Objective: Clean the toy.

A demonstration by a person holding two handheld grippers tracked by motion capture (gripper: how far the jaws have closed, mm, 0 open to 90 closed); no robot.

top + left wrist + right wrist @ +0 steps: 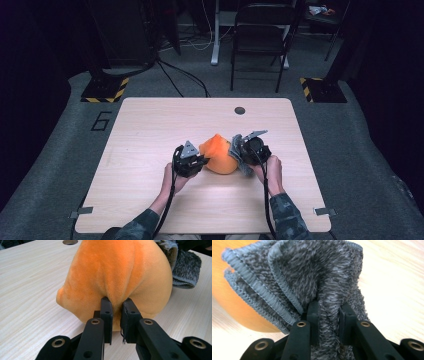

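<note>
An orange plush toy [218, 154] rests on the wooden table [150, 125], between my two grippers. My left gripper [192, 161] is shut on a pinched fold of the orange plush toy [117, 277]; its jaws [117, 305] squeeze the fabric low on its side. My right gripper [246, 150] is shut on a grey fuzzy cloth [239, 155] pressed against the toy's right side. In the right gripper view the bunched grey cloth [312, 272] with stitched edges rises between the jaws [328, 308], with the orange toy [234, 302] behind it at the left.
A round cable hole [240, 110] lies near the table's far edge. A folding chair [260, 35] and floor stands with yellow-black bases [106, 89] are beyond the table. Bare tabletop spreads to the left and front.
</note>
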